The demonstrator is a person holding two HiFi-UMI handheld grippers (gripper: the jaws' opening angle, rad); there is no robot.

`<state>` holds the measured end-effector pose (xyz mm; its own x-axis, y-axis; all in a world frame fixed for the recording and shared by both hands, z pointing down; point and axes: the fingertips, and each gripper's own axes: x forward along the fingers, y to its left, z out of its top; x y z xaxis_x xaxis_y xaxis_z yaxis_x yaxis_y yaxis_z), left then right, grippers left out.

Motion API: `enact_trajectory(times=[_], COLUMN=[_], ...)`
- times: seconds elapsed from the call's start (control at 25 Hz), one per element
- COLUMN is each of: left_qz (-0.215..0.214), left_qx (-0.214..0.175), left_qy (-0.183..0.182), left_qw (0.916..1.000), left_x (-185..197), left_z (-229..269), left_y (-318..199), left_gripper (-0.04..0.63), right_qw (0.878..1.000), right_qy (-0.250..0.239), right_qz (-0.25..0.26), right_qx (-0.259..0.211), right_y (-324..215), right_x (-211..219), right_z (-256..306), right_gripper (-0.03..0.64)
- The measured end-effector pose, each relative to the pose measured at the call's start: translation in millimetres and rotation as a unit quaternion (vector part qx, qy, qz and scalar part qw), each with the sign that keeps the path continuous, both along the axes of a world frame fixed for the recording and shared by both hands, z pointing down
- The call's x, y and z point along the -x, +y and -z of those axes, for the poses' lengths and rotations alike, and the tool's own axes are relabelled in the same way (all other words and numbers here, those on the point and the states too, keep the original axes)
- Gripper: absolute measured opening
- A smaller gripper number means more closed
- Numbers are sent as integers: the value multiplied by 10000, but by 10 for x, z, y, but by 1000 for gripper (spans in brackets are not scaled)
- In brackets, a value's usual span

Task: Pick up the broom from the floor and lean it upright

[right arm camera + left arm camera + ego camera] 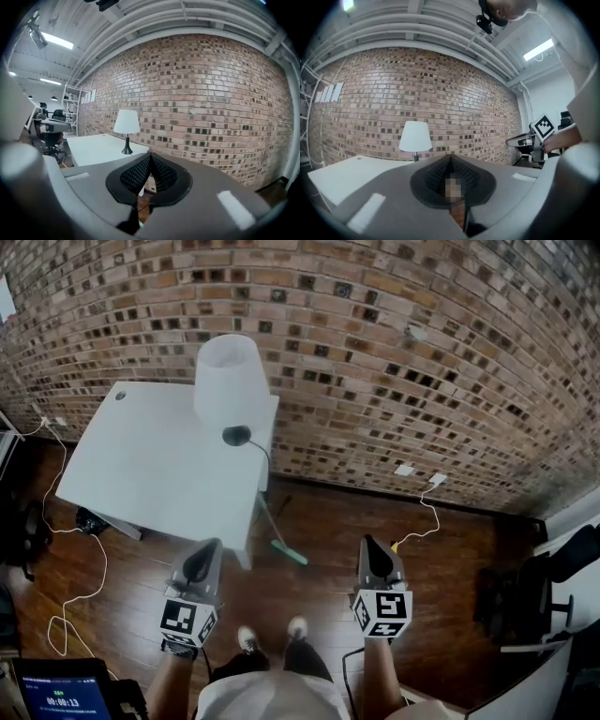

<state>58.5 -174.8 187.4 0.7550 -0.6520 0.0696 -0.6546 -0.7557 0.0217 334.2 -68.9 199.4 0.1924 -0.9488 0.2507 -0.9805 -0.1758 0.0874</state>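
Now the left gripper (204, 557) and right gripper (373, 554) are both empty, jaws pressed together, held side by side above the wooden floor (319, 521). Ahead of them the broom (287, 550) rests its green head on the floor, its handle slanting up to the right edge of the white desk (141, 465), by the near right corner. A lamp (231, 381) stands at the desk's far right corner, against the brick wall (394, 362).

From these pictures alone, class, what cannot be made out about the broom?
Broom, head view: small and thin; its handle's top is lost at the table edge, so what it leans on is unclear.
Left gripper view: the left gripper's own body hides most of the floor and the broom.
Right gripper view: the right gripper hides them too.
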Motion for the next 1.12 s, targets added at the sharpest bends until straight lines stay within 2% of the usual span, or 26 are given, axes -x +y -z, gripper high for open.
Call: enact_trajectory(times=[0.16,0.36,0.68,0.8,0.92,1.12], left_qz=[21,155,346,391,350,276], left_qx=[-223,-415,-558,-670,-748,-715], left_qy=[-67,7,-3,-58,36,124], left_qw=[9997,9990,9978,9970,9966,9970], left_x=[35,-5,-35,-34,-56,48], left_z=[293,607,706,777,860,867], left_y=[155,299,382,359,331,369], left_gripper=[0,0,0,0,0,0], right_qw=[9994,9967,9941,9950,9956,9962], right_qy=[-115,-182,-204,-166,-167,-156], right_qz=[100,543,818,761,695,650], right_qx=[-299,-569,-681,-629,-606,-552], right_y=[151,208,143,105,90,116], right_x=[76,183,234,167,125,180], right_z=[319,658,699,720,719,716], right_gripper=[12,12,12,12,12,12])
